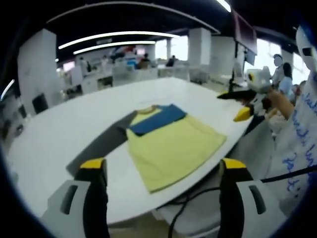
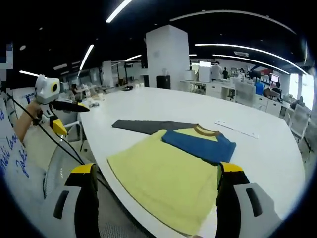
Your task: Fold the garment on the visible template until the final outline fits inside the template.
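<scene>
On the white table (image 1: 59, 134), my yellow garment (image 1: 173, 146) lies partly folded; left gripper (image 1: 163, 171) and right gripper (image 2: 156, 176) hover, jaws apart.

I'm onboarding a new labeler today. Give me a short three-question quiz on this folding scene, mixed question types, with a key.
1. True or false: the left claw is shut on the shirt.
2. Which sleeve lies stretched out flat on the white table? A) grey B) blue C) yellow
3. Fill in: the blue sleeve is folded across the shirt's ____ body.

Key: 1 false, both the left claw and the right claw hang open and empty; 2 A, the grey sleeve; 3 yellow, under the blue sleeve.
</scene>
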